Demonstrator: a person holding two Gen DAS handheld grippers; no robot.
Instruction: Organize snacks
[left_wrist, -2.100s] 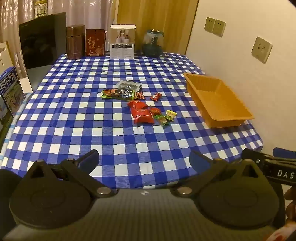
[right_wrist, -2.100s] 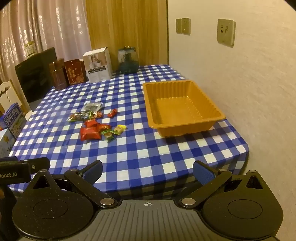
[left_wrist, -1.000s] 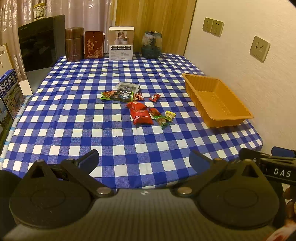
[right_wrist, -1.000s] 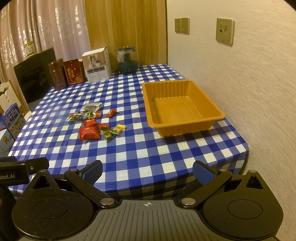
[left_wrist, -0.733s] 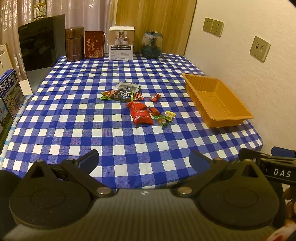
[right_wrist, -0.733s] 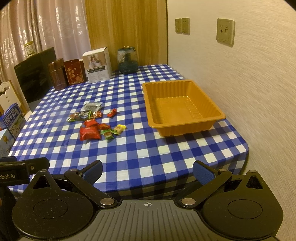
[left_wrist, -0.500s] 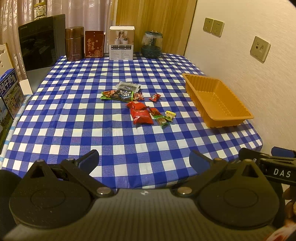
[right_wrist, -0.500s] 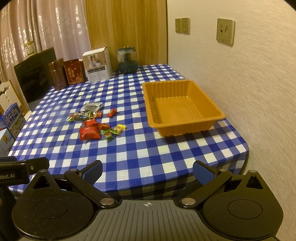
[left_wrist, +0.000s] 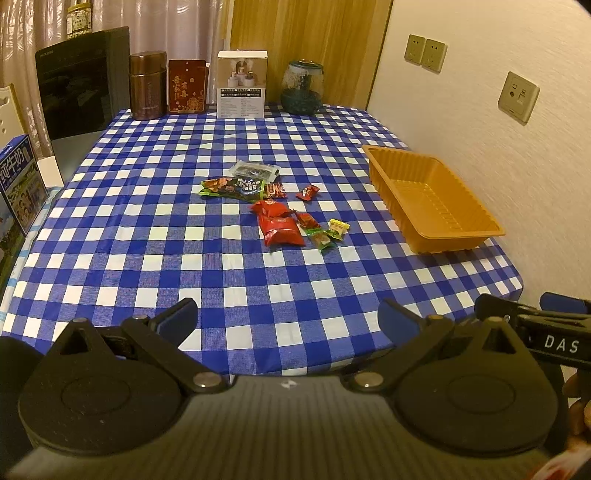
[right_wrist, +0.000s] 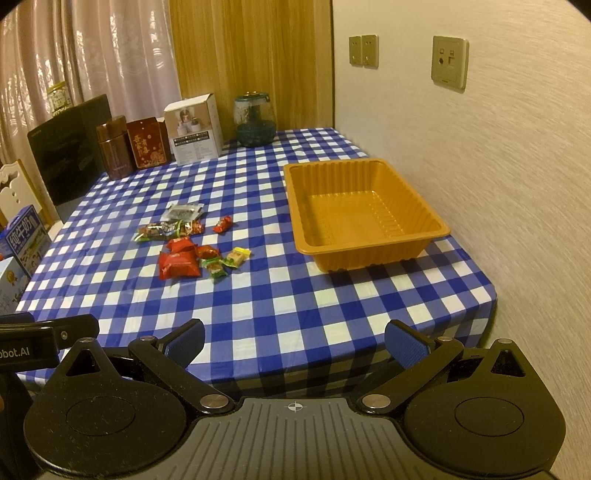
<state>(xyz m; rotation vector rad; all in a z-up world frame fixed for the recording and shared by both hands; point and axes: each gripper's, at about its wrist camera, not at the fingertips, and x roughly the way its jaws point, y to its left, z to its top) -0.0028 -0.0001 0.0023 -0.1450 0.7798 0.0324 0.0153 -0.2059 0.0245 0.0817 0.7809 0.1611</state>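
Observation:
Several small snack packets lie in a loose cluster mid-table: a large red packet (left_wrist: 281, 230) (right_wrist: 178, 265), a long green-ended packet (left_wrist: 232, 186) (right_wrist: 162, 230), a clear dark packet (left_wrist: 254, 170) and small candies (left_wrist: 338, 227) (right_wrist: 236, 256). An empty orange tray (left_wrist: 458, 230) (right_wrist: 373, 247) stands to their right by the wall. My left gripper (left_wrist: 288, 319) is open and empty, held over the table's near edge. My right gripper (right_wrist: 294, 341) is open and empty too, at the near edge, below the tray.
The table has a blue-and-white checked cloth (left_wrist: 147, 229). At its far edge stand a brown canister (left_wrist: 147, 85), a red box (left_wrist: 187, 85), a white box (left_wrist: 242, 84) and a glass jar (left_wrist: 302, 88). A black panel (left_wrist: 79, 79) and milk cartons (left_wrist: 16, 184) are at left. The wall is at right.
Both grippers have stayed nearly still, open and empty; the views shifted only slightly. The snacks and tray have not moved.

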